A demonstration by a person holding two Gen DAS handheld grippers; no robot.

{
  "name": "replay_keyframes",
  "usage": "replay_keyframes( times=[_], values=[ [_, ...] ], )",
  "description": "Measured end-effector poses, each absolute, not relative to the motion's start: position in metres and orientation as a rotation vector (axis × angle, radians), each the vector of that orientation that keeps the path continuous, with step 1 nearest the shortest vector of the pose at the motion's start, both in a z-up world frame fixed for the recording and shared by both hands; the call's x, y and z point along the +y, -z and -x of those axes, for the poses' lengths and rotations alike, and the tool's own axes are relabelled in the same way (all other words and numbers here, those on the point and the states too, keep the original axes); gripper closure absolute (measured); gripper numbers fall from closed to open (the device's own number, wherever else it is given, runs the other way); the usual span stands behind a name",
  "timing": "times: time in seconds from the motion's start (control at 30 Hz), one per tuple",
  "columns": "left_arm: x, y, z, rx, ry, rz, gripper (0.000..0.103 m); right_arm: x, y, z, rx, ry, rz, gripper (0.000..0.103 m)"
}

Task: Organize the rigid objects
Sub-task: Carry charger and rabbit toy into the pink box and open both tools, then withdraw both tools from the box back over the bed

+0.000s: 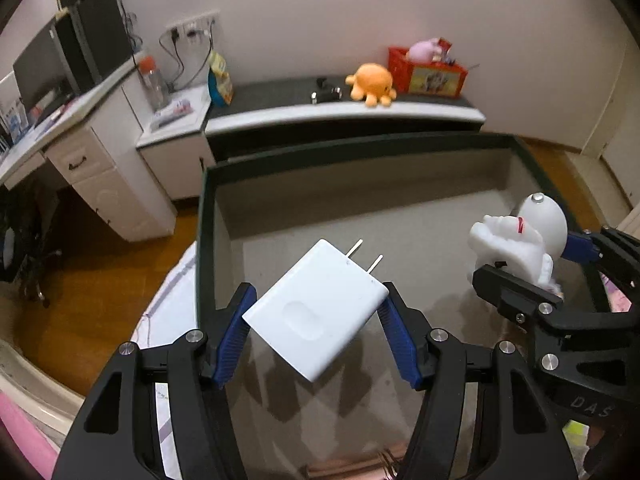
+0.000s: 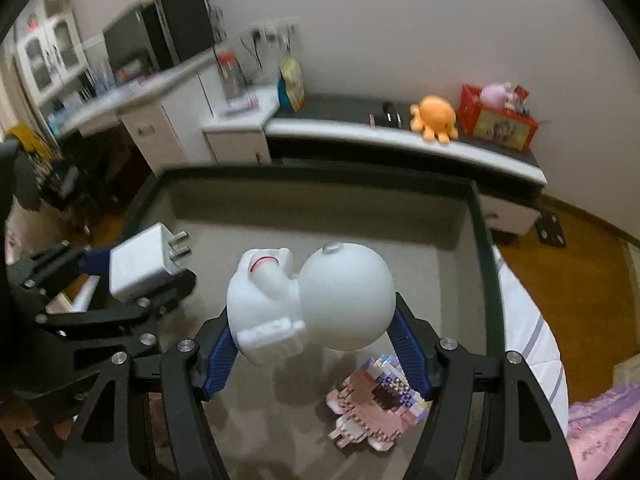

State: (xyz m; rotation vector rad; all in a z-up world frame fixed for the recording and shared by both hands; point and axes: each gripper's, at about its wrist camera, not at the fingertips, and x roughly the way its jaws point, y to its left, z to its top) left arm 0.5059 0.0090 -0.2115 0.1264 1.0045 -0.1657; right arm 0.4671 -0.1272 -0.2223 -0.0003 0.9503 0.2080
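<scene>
My left gripper [image 1: 316, 312] is shut on a white wall charger [image 1: 316, 312] with two metal prongs pointing away; its blue pads [image 1: 232, 336] press the charger's sides. It hangs over a dark-rimmed storage box [image 1: 204, 216] with a grey floor. My right gripper [image 2: 312, 320] is shut on a white round-headed figurine [image 2: 344, 300], held over the same box [image 2: 480, 240]. On the box floor below the figurine lies a pink and white block-built toy [image 2: 372, 404]. The right gripper [image 1: 532, 268] with the figurine [image 1: 516, 236] shows at right in the left wrist view. The left gripper [image 2: 132, 276] with the charger [image 2: 140, 264] shows at left in the right wrist view.
Behind the box runs a low white cabinet [image 1: 344, 116] with an orange plush octopus [image 1: 372, 84], a red box of toys [image 1: 428, 72] and small dark items. A white desk [image 1: 80, 140] with a monitor stands at left. Wooden floor [image 1: 100, 280] and bedding [image 2: 532, 340] flank the box.
</scene>
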Motion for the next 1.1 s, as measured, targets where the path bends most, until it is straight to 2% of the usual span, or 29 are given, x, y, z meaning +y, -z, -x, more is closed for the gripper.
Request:
replay_keyframes(
  times=[0.1, 0.27, 0.3, 0.37, 0.5, 0.73, 0.83, 0.9, 1.1],
  values=[
    [0.004, 0.213, -0.506, 1.014, 0.147, -0.151, 0.039, -0.132, 0.23, -0.473, 0.985, -0.198, -0.009, 0.032],
    [0.007, 0.208, -0.501, 1.009, 0.158, -0.131, 0.027, -0.146, 0.232, -0.474, 1.002, -0.201, -0.056, 0.031],
    [0.006, 0.205, -0.498, 1.0, 0.156, -0.129, 0.025, -0.15, 0.231, -0.471, 0.992, -0.202, -0.069, 0.029],
    [0.008, 0.194, -0.486, 0.949, 0.13, -0.141, 0.012, -0.155, 0.223, -0.464, 0.956, -0.196, -0.092, 0.023],
    [0.018, 0.163, -0.453, 0.848, 0.149, -0.108, 0.0, -0.161, 0.198, -0.438, 0.869, -0.213, -0.109, 0.021],
    [0.035, 0.122, -0.369, 0.679, 0.123, -0.12, 0.0, -0.158, 0.159, -0.364, 0.72, -0.219, -0.072, 0.02],
    [0.038, 0.107, -0.32, 0.6, 0.111, -0.1, 0.0, -0.153, 0.142, -0.317, 0.628, -0.222, -0.043, 0.019],
    [0.039, 0.099, -0.293, 0.557, 0.117, -0.085, 0.0, -0.15, 0.132, -0.284, 0.571, -0.232, -0.031, 0.014],
    [0.038, 0.08, -0.201, 0.407, 0.098, -0.069, 0.0, -0.141, 0.118, -0.196, 0.411, -0.198, -0.006, 0.013]
  ],
)
